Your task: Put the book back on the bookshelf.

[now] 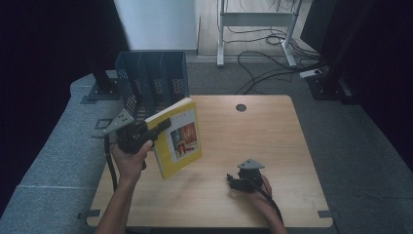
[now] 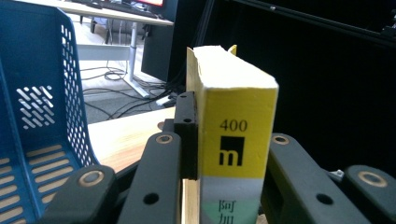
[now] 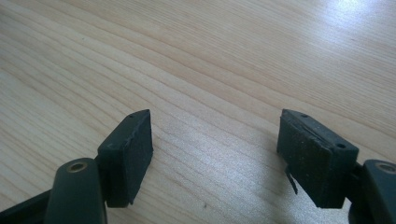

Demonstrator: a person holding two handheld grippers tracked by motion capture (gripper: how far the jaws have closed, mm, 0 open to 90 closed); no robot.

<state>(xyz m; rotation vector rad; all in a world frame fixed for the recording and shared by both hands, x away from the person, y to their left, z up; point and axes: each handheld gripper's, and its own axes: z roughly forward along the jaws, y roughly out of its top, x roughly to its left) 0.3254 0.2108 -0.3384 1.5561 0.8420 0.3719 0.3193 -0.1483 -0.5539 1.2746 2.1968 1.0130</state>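
Observation:
A yellow paperback book (image 1: 180, 139) is held up in the air over the table's left side, cover facing right. My left gripper (image 1: 163, 126) is shut on it near its upper left edge. In the left gripper view the book's yellow spine (image 2: 236, 121) stands clamped between the two black jaws of the left gripper (image 2: 231, 140). A dark blue mesh file rack (image 1: 151, 80) stands at the table's back left, just behind the book, and its wall (image 2: 42, 107) is close on the left. My right gripper (image 1: 234, 183) rests low near the front right, open, with bare wood between the jaws of the right gripper (image 3: 215, 154).
The wooden table (image 1: 243, 146) has a round cable hole (image 1: 241, 107) near its back edge. Behind it, cables (image 1: 263, 63) lie on the floor by a white desk frame (image 1: 258, 19). Dark curtains hang left and right.

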